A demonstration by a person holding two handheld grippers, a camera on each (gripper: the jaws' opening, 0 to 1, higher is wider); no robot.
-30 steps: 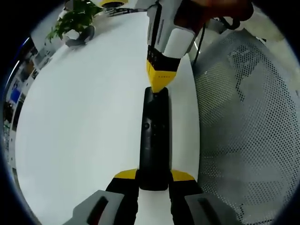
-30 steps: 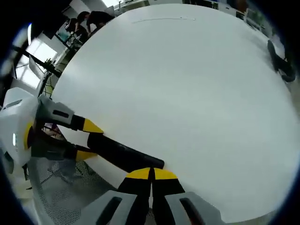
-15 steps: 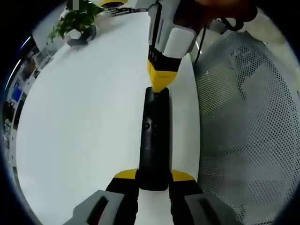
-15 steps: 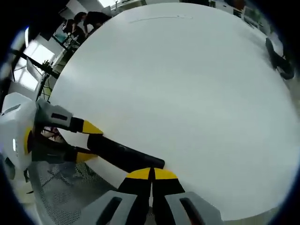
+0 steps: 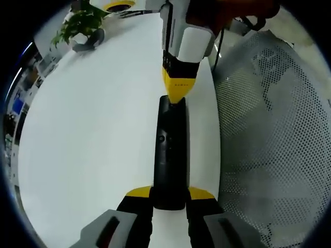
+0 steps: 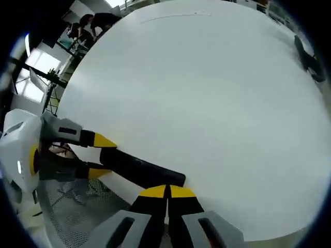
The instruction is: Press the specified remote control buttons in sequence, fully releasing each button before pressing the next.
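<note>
**Remote pinned at one end, poked at the other**

The left gripper [image 5: 169, 199] has its jaws clamped on the near end of the black remote control [image 5: 169, 155], which runs straight out ahead of them over the white desk [image 5: 93, 134]. The right gripper [image 5: 178, 88] comes in from the far side, jaws pressed together, yellow tips touching the remote's far end. In the right gripper view the same remote [image 6: 142, 169] sits just past that gripper's [image 6: 167, 192] closed jaws. A potted plant [image 5: 80, 23] stands way off.
</note>
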